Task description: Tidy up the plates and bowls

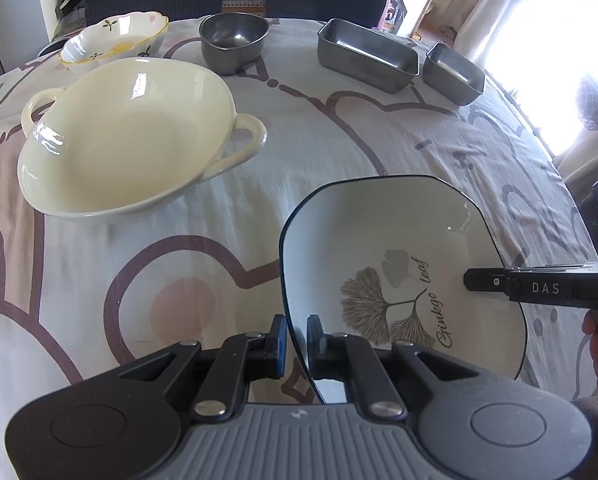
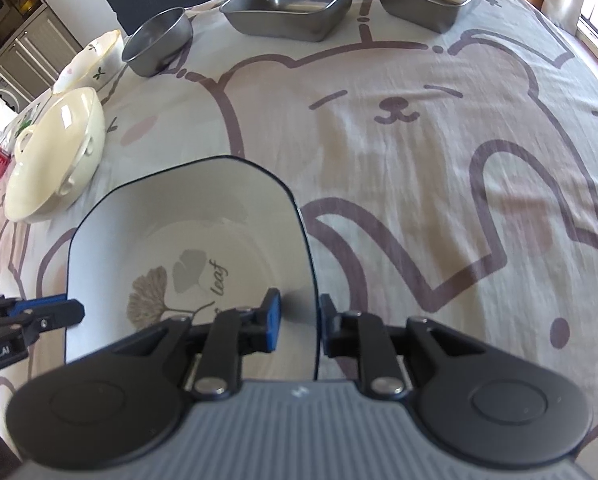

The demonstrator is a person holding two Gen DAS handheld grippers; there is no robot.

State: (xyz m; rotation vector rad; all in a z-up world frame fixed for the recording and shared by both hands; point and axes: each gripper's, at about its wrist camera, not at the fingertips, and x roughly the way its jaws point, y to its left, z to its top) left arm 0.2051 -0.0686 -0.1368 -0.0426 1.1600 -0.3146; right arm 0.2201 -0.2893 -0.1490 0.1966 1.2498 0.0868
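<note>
Tabletop (image 2: 419, 168), one, covered by a pale cloth printed with bear outlines; all items stand on it. Cream bowl (image 1: 123, 136), large, two loop handles, upright at the left, nothing inside. Square plate (image 1: 379, 248), white with a thin dark rim, rounded corners, printed with ginkgo leaves and the words "Ginkgo leaf"; it lies near the front edge of the tabletop, right of the cream bowl and apart from it, roughly as wide as long so no clear long axis, the lettering running from near to far in both views; nothing on it. Left gripper (image 1: 297, 340), fingers narrow and closed on the plate's left rim, one pad outside and one inside. Right gripper (image 2: 299, 322), fingers astride the plate's right rim, set somewhat apart, with a visible gap between the inner blue pad and the rim; its black finger also shows in the left view lying over the plate's right side. Long steel tray (image 1: 367, 54), rectangular, far side, holding nothing. Small steel tray (image 1: 455, 72), just right of it, likewise bare. Round steel bowl (image 1: 233, 42), far centre, nothing in it. Flower-print bowl (image 1: 115, 36), scalloped yellow rim, far left behind the cream bowl, contents none seen.
</note>
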